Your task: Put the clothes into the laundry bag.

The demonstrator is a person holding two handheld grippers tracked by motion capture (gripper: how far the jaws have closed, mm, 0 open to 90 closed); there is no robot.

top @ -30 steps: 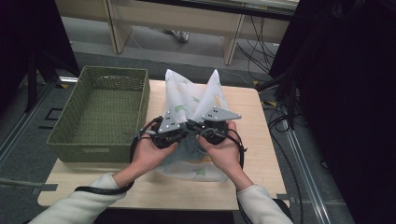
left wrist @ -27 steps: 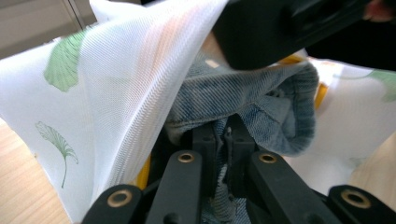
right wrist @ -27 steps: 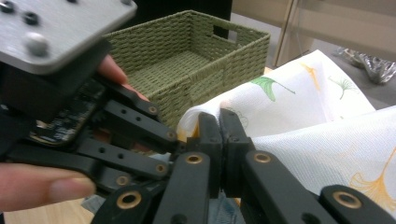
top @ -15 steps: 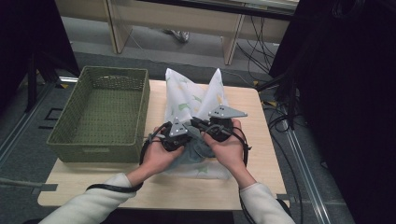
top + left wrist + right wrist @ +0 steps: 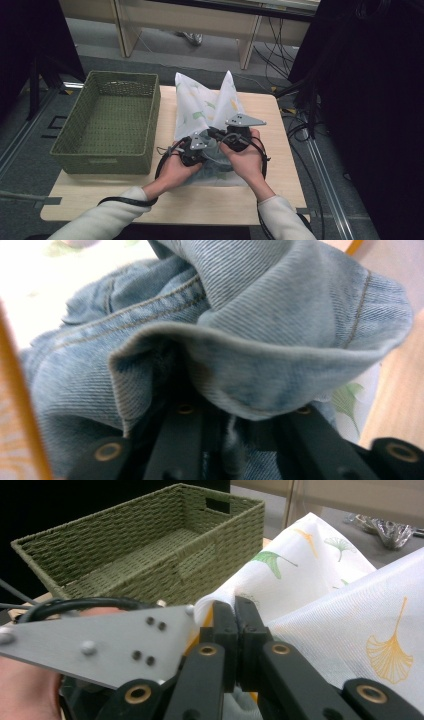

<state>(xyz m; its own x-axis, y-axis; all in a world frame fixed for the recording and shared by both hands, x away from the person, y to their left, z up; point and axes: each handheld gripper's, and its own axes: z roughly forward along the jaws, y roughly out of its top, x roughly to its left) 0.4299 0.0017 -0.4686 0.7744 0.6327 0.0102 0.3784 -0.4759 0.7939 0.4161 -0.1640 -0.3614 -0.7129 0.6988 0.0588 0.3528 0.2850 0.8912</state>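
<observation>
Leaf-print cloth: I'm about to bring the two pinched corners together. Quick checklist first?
1. Right gripper shut on the leaf-print cloth: ok.
2. Left gripper grip on cloth: cannot tell; the left gripper view shows denim draped over its jaws.
3. Both cloth corners raised off the table: ok.
4. Denim sitting inside the cloth: cannot tell.
5. Green basket clear of the cloth: ok.
</observation>
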